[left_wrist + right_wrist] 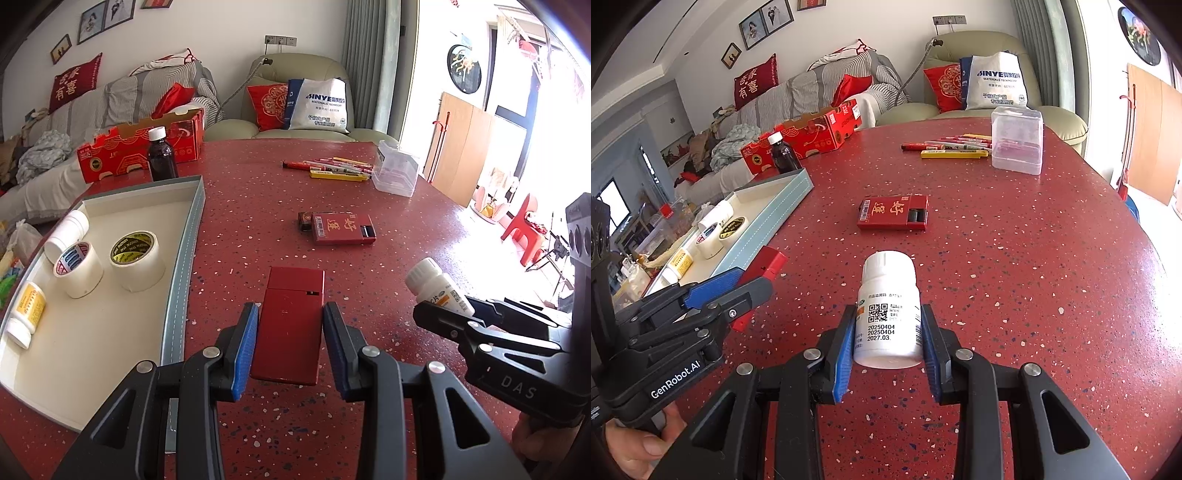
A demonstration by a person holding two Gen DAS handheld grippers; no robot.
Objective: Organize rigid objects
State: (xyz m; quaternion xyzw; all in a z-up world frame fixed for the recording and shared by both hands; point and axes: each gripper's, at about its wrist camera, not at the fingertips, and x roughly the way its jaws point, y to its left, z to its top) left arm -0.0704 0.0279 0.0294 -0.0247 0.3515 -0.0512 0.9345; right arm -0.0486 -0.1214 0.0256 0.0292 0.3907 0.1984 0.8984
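Note:
My left gripper (290, 314) is shut on a plain red box (291, 321) and holds it over the red table; in the right wrist view the box (768, 264) sticks out of that gripper (748, 280). My right gripper (888, 314) is shut on a white pill bottle (888, 314), cap pointing away; it also shows in the left wrist view (437, 286) at the right. A grey-edged tray (181, 258) to the left holds two tape rolls (136, 254) and two white bottles (27, 310).
A red cigarette box (343, 228) with a lighter lies mid-table. Pens (328, 168) and a clear plastic box (395, 171) lie at the far side. A brown glass bottle (161, 155) and a red carton (140, 147) stand behind the tray. Sofa and armchair lie beyond.

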